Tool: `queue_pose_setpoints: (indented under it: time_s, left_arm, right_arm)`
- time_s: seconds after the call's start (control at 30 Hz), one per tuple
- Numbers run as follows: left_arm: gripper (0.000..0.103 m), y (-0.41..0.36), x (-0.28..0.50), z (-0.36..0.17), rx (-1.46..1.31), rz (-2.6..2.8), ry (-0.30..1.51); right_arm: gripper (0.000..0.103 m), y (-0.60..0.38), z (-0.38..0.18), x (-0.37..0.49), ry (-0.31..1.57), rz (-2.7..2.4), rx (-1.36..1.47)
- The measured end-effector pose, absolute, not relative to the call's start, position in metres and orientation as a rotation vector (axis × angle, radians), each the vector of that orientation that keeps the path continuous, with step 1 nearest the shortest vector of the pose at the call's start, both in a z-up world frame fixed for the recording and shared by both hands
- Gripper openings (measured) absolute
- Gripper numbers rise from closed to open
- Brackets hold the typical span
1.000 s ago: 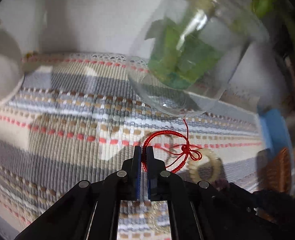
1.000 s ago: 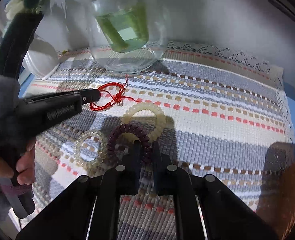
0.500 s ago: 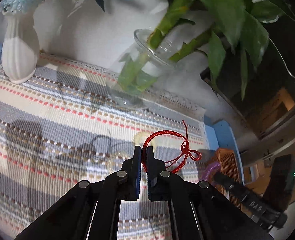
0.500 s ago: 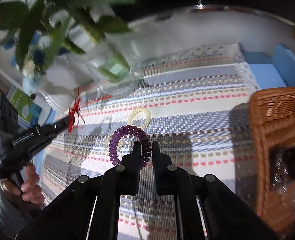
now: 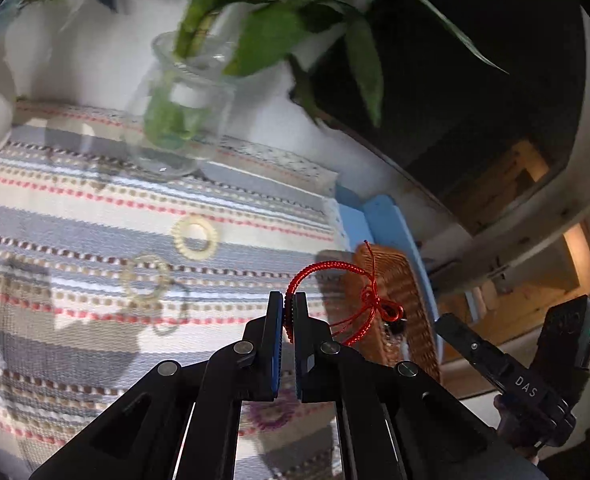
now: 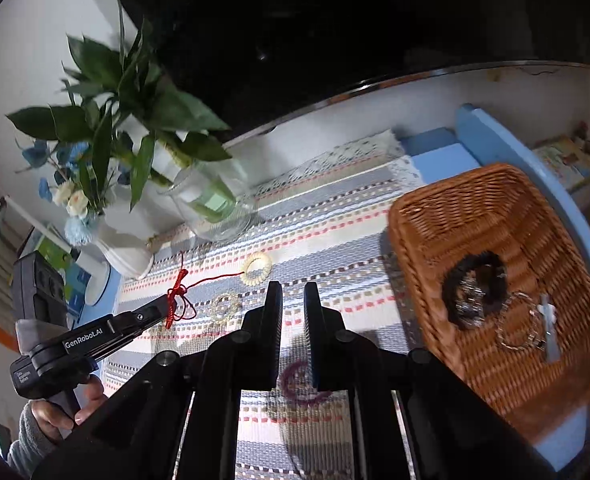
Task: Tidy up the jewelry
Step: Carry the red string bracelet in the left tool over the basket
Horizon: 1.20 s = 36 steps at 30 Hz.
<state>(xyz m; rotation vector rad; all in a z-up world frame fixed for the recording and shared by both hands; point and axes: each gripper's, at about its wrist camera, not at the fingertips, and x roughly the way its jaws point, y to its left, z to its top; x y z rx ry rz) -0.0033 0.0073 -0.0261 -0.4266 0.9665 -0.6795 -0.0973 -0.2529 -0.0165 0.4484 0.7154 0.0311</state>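
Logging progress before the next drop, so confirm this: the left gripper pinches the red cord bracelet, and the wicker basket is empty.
One thing is wrong: the wicker basket is not empty. The right wrist view shows a black scrunchie and a thin bracelet lying in it. The left gripper does pinch the red cord bracelet.

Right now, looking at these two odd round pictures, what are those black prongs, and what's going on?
A person holds a gripper in each hand. Each carries a wide-angle camera looking along its two fingers: those are the prongs. One picture is from the left gripper, shut on a red cord. The other is from the right gripper, shut; I cannot tell whether it holds the blurred purple tie below it. A cream tie lies on the striped cloth, and the basket holds jewelry.
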Motion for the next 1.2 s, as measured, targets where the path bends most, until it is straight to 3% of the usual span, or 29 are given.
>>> queue_pose_setpoints:
  time_s: [0.53, 1.2]
  left_arm:
    - [0.004, -0.092, -0.024, 0.012, -0.302, -0.859, 0.982]
    - [0.004, -0.247, 0.011, -0.047, -0.138, -0.918, 1.234]
  right_arm:
    - [0.011, -0.294, 0.010, -0.134, 0.660, -0.044, 0.476]
    - [0.012, -0.420, -0.050, -0.133, 0.787, -0.202, 0.640]
